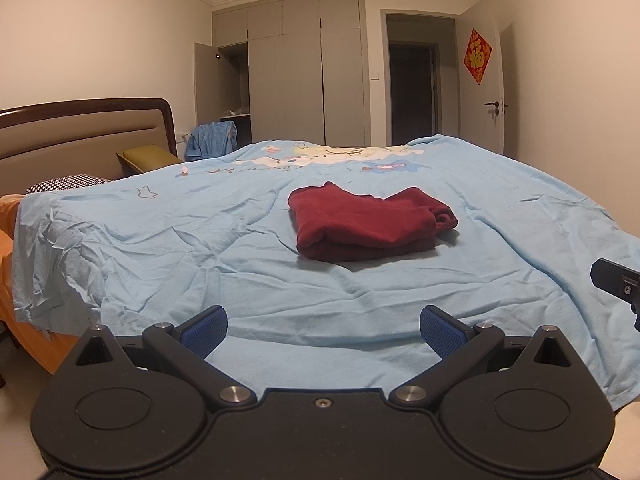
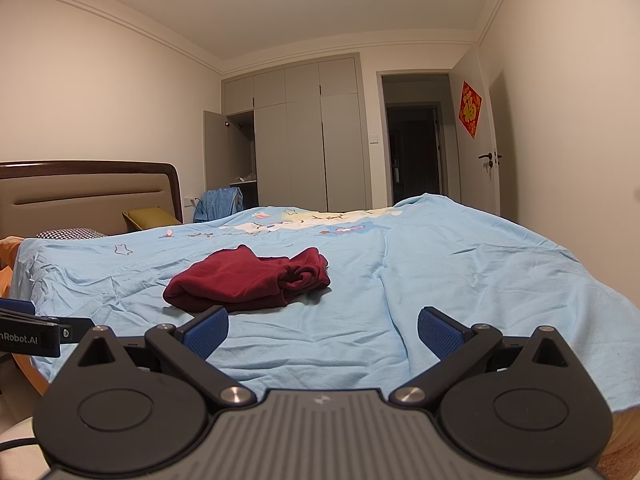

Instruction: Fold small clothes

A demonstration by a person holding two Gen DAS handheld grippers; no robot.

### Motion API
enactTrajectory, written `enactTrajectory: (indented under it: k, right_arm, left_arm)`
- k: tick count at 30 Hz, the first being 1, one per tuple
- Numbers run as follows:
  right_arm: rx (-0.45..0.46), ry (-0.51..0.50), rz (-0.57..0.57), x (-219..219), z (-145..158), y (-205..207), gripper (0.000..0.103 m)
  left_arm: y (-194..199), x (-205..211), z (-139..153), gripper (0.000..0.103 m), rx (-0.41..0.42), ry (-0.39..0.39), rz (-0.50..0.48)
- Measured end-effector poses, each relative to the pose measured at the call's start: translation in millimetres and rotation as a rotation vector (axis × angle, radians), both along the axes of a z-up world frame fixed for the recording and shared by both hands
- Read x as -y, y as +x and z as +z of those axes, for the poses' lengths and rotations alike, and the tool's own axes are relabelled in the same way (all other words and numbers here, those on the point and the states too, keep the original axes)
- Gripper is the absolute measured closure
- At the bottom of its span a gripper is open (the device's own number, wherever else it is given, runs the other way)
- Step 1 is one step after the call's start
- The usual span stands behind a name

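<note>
Between my left gripper's (image 1: 323, 330) blue pads (image 1: 204, 330) I see only bare sheet; the fingers stand wide apart and hold nothing. My right gripper (image 2: 323, 330) is the same, its pads (image 2: 440, 330) spread wide over empty bedding.

Beyond both sets of fingertips, well clear of them, the dark red garment (image 1: 368, 222) lies on the light blue sheet (image 1: 160, 248). From the left wrist it sits straight ahead and slightly right; from the right wrist it (image 2: 248, 284) sits ahead and to the left, so it lies between my two grippers' lines of reach, further in on the bed.

I judge the folding largely done: the garment makes a compact, layered stack with a clean doubled edge nearest me. Its right end still looks rolled and bunched, not flat. What may remain is tidying that end, or nothing, and I see no other clothing on the sheet waiting to be folded.
</note>
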State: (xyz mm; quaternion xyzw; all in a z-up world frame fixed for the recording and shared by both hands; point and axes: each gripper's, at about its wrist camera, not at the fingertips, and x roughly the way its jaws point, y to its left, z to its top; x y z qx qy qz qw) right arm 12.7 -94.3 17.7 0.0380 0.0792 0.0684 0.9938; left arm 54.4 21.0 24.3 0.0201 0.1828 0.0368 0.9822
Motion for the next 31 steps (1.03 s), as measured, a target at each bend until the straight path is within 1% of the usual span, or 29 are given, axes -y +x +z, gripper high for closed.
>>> enactTrajectory:
  k: [8, 31]
  right_arm:
    - [0.0, 0.0, 0.0, 0.1, 0.3, -0.1, 0.0]
    - [-0.002, 0.001, 0.0, 0.5, 1.2, -0.8, 0.0]
  left_arm:
    - [-1.8, 3.2, 2.2, 0.001, 0.009, 0.012, -0.015]
    - [-2.6, 6.0, 3.7, 0.001, 0.014, 0.016, -0.033]
